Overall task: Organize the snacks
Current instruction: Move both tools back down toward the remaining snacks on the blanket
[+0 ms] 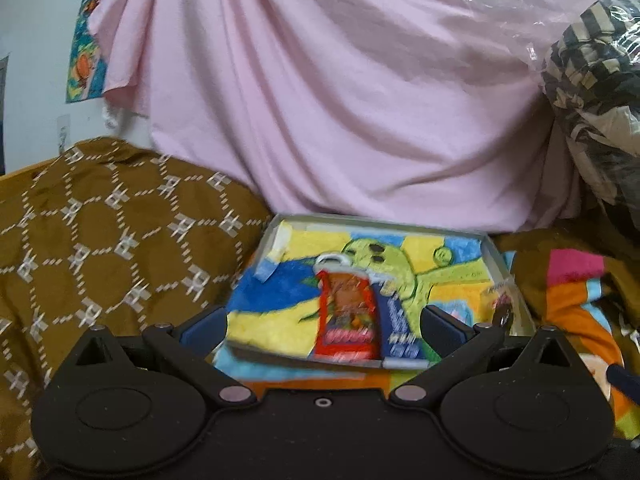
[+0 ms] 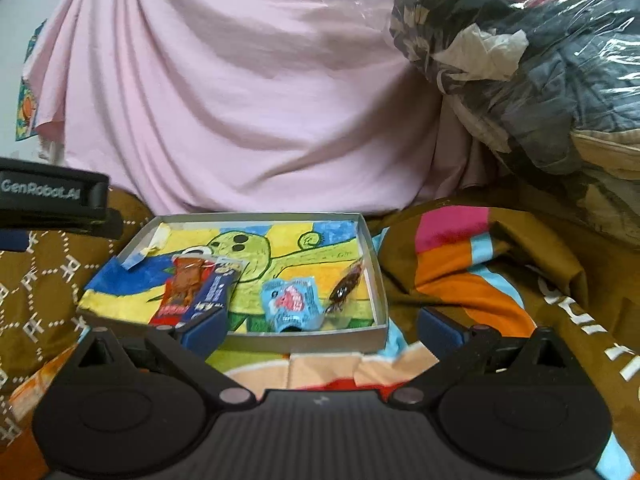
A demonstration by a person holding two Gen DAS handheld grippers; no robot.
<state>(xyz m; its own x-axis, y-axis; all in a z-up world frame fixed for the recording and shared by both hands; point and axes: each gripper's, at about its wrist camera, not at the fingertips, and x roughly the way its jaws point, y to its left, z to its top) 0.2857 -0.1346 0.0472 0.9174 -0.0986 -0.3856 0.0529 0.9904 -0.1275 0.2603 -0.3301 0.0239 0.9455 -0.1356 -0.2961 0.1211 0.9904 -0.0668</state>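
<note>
Pink sheet (image 2: 224, 92): draped behind, fills the background. Brown bedspread (image 1: 100, 240): carries everything. Tray (image 2: 378, 280): shallow grey box lined with a crayon drawing, flat on the bedspread against the sheet. Red packet (image 2: 182, 290): largest snack, at the tray's near-left corner, long axis running near edge to far edge, a blue packet (image 2: 214, 298) alongside, touching. Light-blue packet (image 2: 292, 304): by the middle of the near edge. Dark wrapped sweet (image 2: 346, 286): along the right wall. Left gripper (image 1: 322, 326): fingers fully spread, holding nothing, tipped slightly down, red packet straight ahead between the finger lines; seemingly the nearer hand for it. Right gripper (image 2: 322, 326): equally wide, empty, aimed at the near-right corner, light-blue packet just ahead and left of centre. All four snacks lie inside the tray; judged nearly done.
</note>
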